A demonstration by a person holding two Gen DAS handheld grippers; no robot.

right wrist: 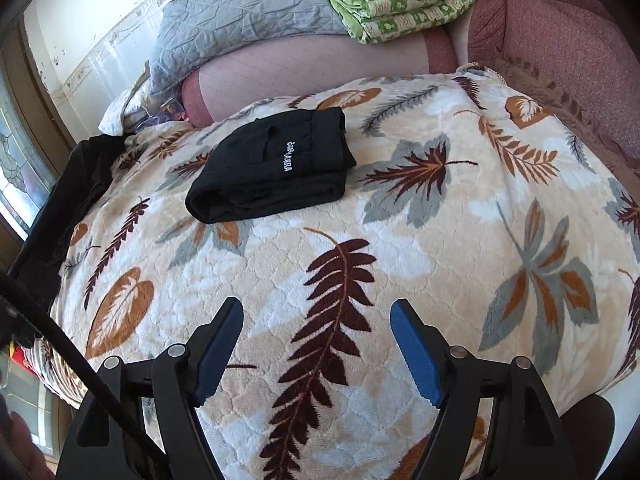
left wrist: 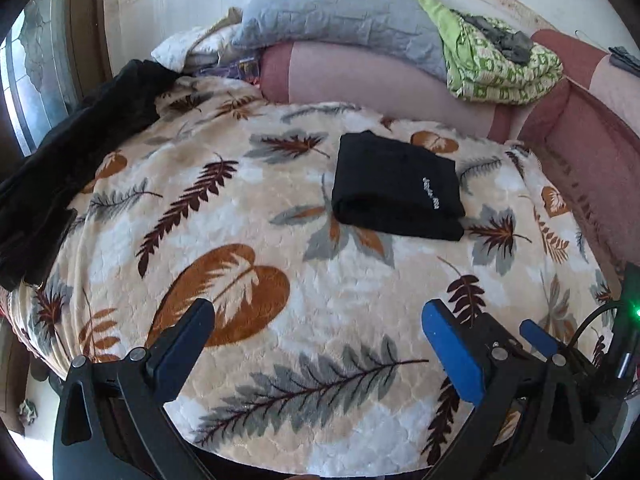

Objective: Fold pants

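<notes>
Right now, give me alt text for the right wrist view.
Black pants, folded into a compact bundle with white lettering on top, lie on a leaf-patterned blanket. The right claw is open and empty above the blanket, short of the pants. Grey and green quilts are piled behind.

pants [left wrist: 396, 188]: black, white lettering on top
state: folded into a compact, layered rectangle
place: flat on the bed [left wrist: 280, 280]

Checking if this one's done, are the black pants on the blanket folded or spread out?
Folded: the pants lie as a compact stacked rectangle, layered edges showing along the near side, on the blanket.
</notes>
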